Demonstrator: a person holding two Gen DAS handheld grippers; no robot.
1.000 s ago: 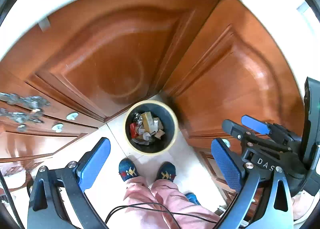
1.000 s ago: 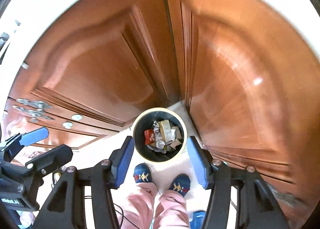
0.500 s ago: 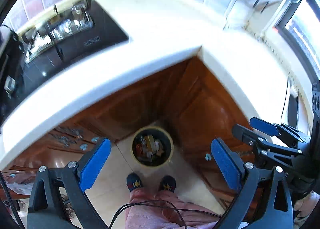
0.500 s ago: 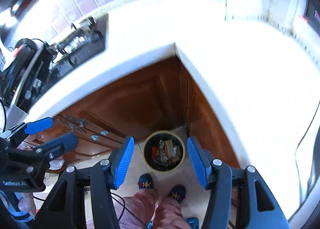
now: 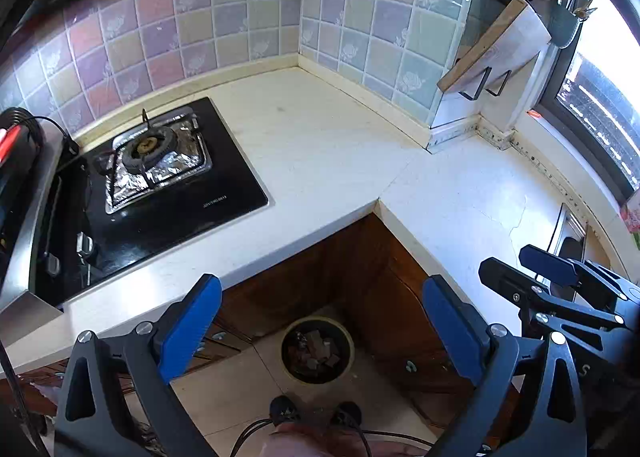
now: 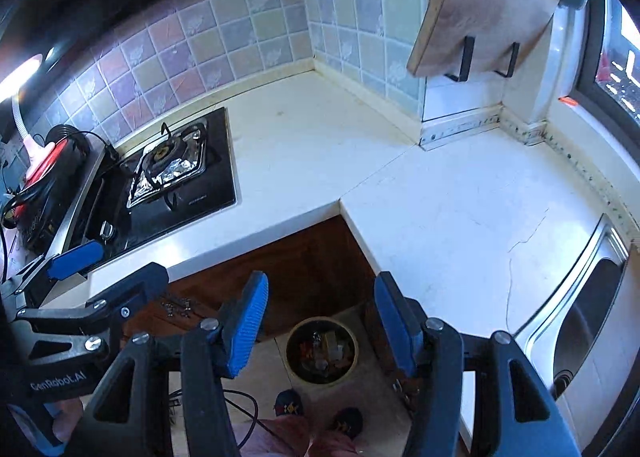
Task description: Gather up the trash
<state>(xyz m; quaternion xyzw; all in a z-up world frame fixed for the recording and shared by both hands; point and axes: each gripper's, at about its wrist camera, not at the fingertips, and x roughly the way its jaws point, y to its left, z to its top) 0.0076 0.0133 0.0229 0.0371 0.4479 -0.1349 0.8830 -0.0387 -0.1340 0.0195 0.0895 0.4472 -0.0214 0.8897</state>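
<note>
— What do the two hand-held tools hold?
— Nothing. The left gripper (image 5: 322,331), with blue pads on black fingers, stands wide apart and empty; the right gripper (image 6: 320,323) is parted too, also bare.

— And the rubbish?
— Far beneath both, seen between the fingers: a round dark trash bin with a cream rim (image 5: 318,349), scraps inside, on the tiled floor in the cabinet corner, just beyond the person's patterned blue slippers (image 6: 289,405).

— Beyond that?
— A white L-shaped countertop (image 5: 320,145) ahead, a black glass gas hob (image 5: 160,185) on its left, a steel sink (image 6: 588,317) to the right.
</note>
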